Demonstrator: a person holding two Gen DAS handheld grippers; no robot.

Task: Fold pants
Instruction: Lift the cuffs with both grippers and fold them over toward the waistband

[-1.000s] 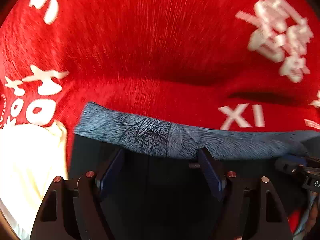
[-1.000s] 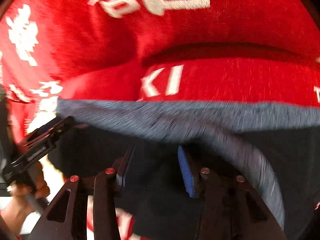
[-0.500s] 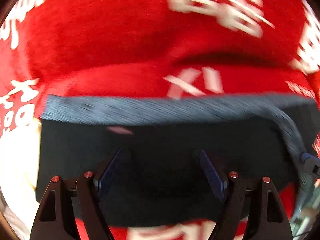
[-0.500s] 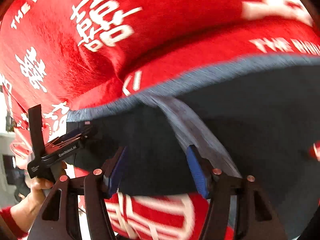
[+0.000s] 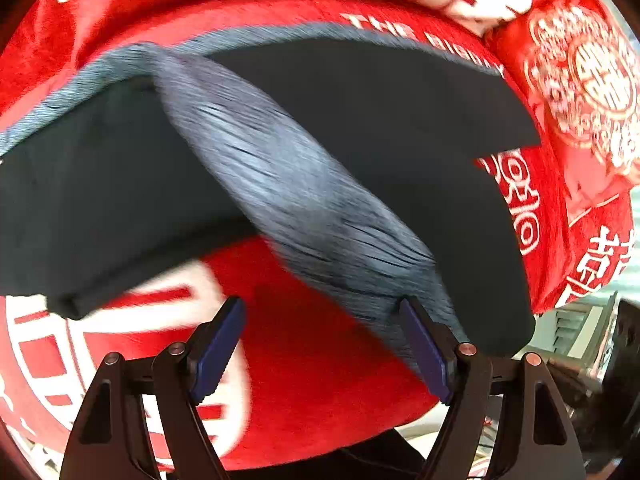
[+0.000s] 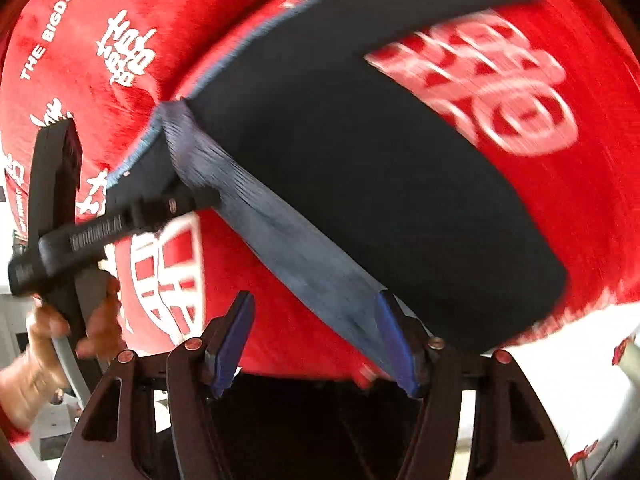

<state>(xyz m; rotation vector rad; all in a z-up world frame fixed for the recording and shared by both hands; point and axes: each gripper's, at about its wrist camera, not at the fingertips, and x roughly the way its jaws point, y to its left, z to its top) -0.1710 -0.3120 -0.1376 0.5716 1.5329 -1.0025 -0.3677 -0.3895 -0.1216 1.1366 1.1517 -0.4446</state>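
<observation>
Left wrist view: dark pants [image 5: 380,128] lifted off the red blanket [image 5: 320,352], grey waistband [image 5: 304,200] running from far left down to the near right finger [image 5: 424,348]. Left gripper [image 5: 320,344] spread wide, band only touching the right pad's outer side; whether caught there, cannot tell.

Right wrist view: same pants [image 6: 380,168] hanging over the blanket [image 6: 560,220], waistband [image 6: 304,248] stretched taut between the left gripper [image 6: 188,200] far left, apparently clamped on the band, and the right gripper [image 6: 316,340] near. Jaws wide apart, band against one pad. Probably held taut to align the legs for folding.
</observation>
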